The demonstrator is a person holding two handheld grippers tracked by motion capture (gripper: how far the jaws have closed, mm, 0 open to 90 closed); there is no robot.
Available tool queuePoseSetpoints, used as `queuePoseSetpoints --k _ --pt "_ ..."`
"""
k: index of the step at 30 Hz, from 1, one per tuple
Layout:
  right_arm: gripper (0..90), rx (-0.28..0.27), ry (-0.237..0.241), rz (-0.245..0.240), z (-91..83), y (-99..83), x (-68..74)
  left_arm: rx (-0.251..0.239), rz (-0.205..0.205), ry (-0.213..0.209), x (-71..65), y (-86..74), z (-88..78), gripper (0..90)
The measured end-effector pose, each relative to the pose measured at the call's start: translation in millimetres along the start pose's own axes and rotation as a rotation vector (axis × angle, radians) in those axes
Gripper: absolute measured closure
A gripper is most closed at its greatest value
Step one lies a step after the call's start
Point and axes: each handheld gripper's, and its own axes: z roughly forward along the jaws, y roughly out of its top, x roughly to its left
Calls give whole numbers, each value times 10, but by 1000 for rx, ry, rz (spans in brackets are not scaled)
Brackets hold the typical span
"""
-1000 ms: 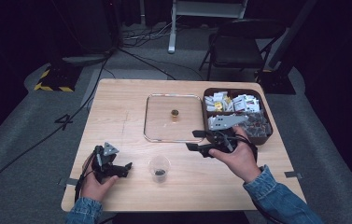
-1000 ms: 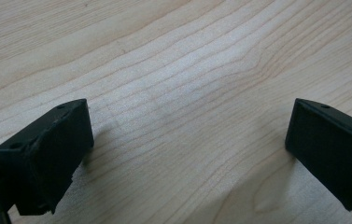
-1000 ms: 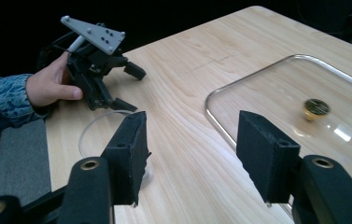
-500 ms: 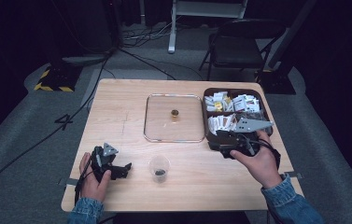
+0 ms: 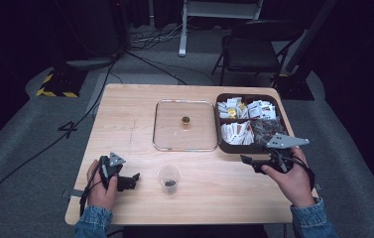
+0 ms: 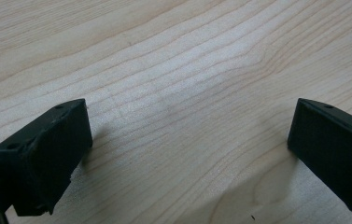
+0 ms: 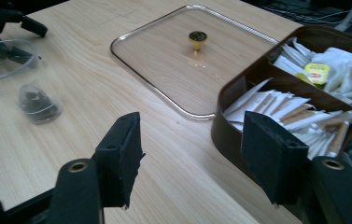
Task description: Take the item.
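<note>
Near edge of the pale wooden worktop [image 5: 125, 124]: left tool [image 5: 134, 178] sits low on the wood at the front left, held by the person's left hand [image 5: 100, 186], jaws spread wide with bare wood grain between them in the left gripper view, gripping nothing. Just to its right, apart from it, stands a small clear plastic cup [image 5: 169, 179] with a dark clump in its bottom, upright; also seen at the left of the right gripper view [image 7: 24, 84]. Front right: right tool [image 5: 246, 161] in the person's right hand [image 5: 291, 181], hovering just in front of the near left corner of the box, jaws pointing left toward the cup but well apart from it. Its jaws have just been opening and stand moderately wide, nothing between them; right gripper view shows worktop in the gap. Farther back, mid-worktop: flat square clear lid with a small gold knob [image 5: 185, 124], lying flat, touching or just beside the left wall of the dark brown compartmented box [image 5: 220, 124]. The box holds white paper sachets and some yellow ones, open top. Beyond the worktop: a dark folding chair [image 5: 254, 54] on grey floor.
</note>
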Motion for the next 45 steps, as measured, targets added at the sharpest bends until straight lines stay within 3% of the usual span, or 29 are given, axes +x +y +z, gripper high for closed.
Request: queuePoseSetpoints --k 5,8,17,27,36,39,42,44,45 --pt "390 25 5 27 41 -124 -69 3 2 -3 3 2 -2 1" --pt "390 38 -5 68 108 -281 -181 3 1 -3 3 2 -1 1" --pt "393 9 -73 75 203 -584 -361 2 4 -3 4 3 2 1" --pt "393 17 -94 119 377 -826 -454 2 5 -3 5 3 2 1" --pt "376 83 -66 107 553 -933 -412 1 3 -3 4 3 3 1" --pt "328 111 -48 100 602 -947 -390 0 3 -3 3 3 3 1" --pt "297 117 -53 61 627 -961 -352 1 4 -4 4 4 3 1" --pt "225 123 -51 40 640 -962 -339 3 5 -5 5 4 3 1" --pt "126 148 -60 19 665 -954 -319 2 4 -6 4 4 4 1"
